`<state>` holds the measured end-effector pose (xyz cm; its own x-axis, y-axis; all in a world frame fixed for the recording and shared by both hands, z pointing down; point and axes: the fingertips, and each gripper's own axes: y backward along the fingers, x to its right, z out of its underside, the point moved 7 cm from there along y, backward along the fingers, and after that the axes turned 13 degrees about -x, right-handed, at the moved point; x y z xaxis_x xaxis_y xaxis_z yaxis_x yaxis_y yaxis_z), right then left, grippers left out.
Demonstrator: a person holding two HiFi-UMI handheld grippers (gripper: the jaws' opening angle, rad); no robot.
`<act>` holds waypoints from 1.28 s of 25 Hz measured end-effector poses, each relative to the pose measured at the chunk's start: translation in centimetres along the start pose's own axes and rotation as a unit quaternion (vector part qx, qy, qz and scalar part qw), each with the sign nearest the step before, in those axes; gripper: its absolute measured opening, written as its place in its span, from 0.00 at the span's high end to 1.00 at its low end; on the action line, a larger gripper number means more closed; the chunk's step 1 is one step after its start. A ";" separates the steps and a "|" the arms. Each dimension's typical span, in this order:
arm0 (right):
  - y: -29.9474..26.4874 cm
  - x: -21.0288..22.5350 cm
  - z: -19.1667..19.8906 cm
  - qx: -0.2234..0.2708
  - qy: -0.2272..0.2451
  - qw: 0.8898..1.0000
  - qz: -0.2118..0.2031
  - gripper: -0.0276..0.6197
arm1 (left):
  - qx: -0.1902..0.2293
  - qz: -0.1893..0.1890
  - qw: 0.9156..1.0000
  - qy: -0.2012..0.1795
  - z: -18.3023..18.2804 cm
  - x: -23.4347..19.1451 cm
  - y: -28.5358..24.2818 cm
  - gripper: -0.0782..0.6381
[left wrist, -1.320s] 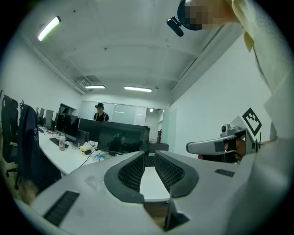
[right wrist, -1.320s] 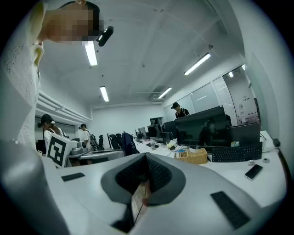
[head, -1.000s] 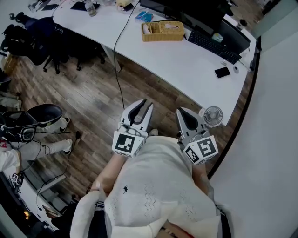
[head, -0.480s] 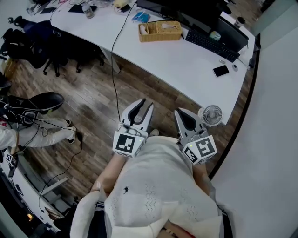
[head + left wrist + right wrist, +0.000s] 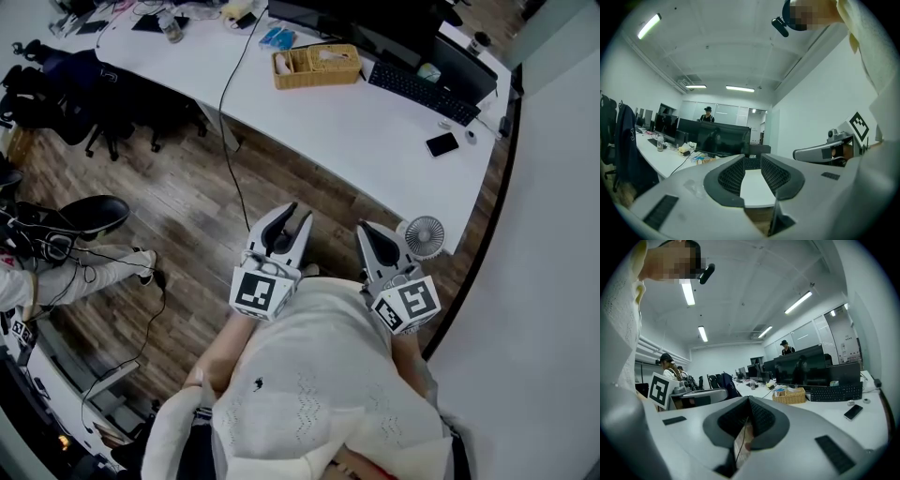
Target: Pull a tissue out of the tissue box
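A wicker box [image 5: 316, 66] with something pale in it stands on the long white desk [image 5: 375, 141], far ahead of both grippers; it also shows as the wicker box [image 5: 789, 395] in the right gripper view. Whether it is the tissue box I cannot tell. My left gripper [image 5: 294, 217] is held level over the wooden floor, short of the desk. Its jaws have just been opening and stand apart with nothing between them [image 5: 752, 161]. Beside it, my right gripper [image 5: 365, 229] has its tips together and holds nothing [image 5: 749, 401].
On the desk lie a keyboard [image 5: 417, 82], a phone [image 5: 442, 144], a small fan [image 5: 424, 234] at the near edge and a blue packet [image 5: 278, 37]. A cable [image 5: 230, 141] hangs off the desk. Dark chairs [image 5: 84, 70] stand left, a seated person [image 5: 56, 277] lower left, a wall right.
The left gripper's jaws stand wider apart than a second ago. The desk and wicker box have drifted slightly left in the head view. The right gripper's jaws look the same.
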<state>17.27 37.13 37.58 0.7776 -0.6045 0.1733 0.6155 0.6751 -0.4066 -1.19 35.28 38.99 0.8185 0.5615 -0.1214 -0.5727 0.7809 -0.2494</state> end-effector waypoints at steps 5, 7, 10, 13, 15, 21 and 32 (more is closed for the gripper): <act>-0.6 1.2 -0.1 0.005 -0.006 1.000 0.009 0.96 | -0.001 0.002 1.000 -0.004 -0.3 -0.6 -1.4 0.74; -0.8 1.9 -0.3 0.009 -0.013 1.000 0.013 0.96 | 0.003 0.004 1.000 -0.005 -0.5 -1.0 -2.2 0.74; -1.3 3.0 -0.7 0.015 -0.027 0.999 0.015 0.96 | 0.008 0.007 1.000 -0.006 -1.0 -1.6 -3.4 0.74; -2.1 4.0 -1.0 0.016 -0.036 0.999 0.017 0.96 | 0.010 0.008 1.000 -0.004 -1.3 -2.4 -4.5 0.74; -2.7 4.6 -1.4 0.017 -0.038 0.999 0.019 0.96 | 0.009 0.009 1.000 -0.004 -1.7 -3.0 -5.4 0.74; -4.3 6.5 -2.0 0.007 -0.054 0.998 0.025 0.96 | -0.007 0.019 1.000 -0.001 -2.2 -4.5 -7.9 0.74; -9.5 10.3 -4.6 -0.009 -0.074 0.997 0.028 0.96 | -0.030 0.026 0.999 0.002 -3.8 -9.2 -13.2 0.74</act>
<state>18.84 22.50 39.11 0.8217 -0.4960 0.2807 0.5695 0.6975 -0.4348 -0.95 18.80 39.78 0.7880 0.5996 -0.1395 -0.6108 0.7330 -0.2994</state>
